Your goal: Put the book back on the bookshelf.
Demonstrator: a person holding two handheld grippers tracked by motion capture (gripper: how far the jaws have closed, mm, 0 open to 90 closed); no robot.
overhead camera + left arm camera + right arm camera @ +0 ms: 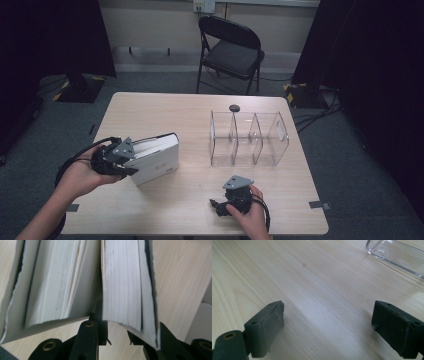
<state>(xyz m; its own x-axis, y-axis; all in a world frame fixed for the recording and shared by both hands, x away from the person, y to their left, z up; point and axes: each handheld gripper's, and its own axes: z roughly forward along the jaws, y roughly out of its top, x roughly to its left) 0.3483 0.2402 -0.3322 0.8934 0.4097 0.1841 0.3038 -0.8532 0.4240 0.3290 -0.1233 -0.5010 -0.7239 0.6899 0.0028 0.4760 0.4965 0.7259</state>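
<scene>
Book sits on the left half of the table, a thick white volume propped up rather than lying flat, resting on a long edge. Its long axis runs slantwise across the table, from the near left where the left gripper meets it, away toward the far right and the clear organizer. The white cover faces the near right; the page edges show along the top.

In the left gripper view the book comes end-on: the page block has split into two bundles with a gap between them. The jaws are clamped on the right-hand bundle of pages and its cover, one jaw pushed into the gap, the other outside the cover.

The right gripper rests low near the front edge of the table, well apart from the book, in the person's hand. In the right gripper view its jaws stand wide apart with only bare wood between them, and a corner of the clear organizer lies ahead at upper right.

A small dark round object lies just behind the organizer.
</scene>
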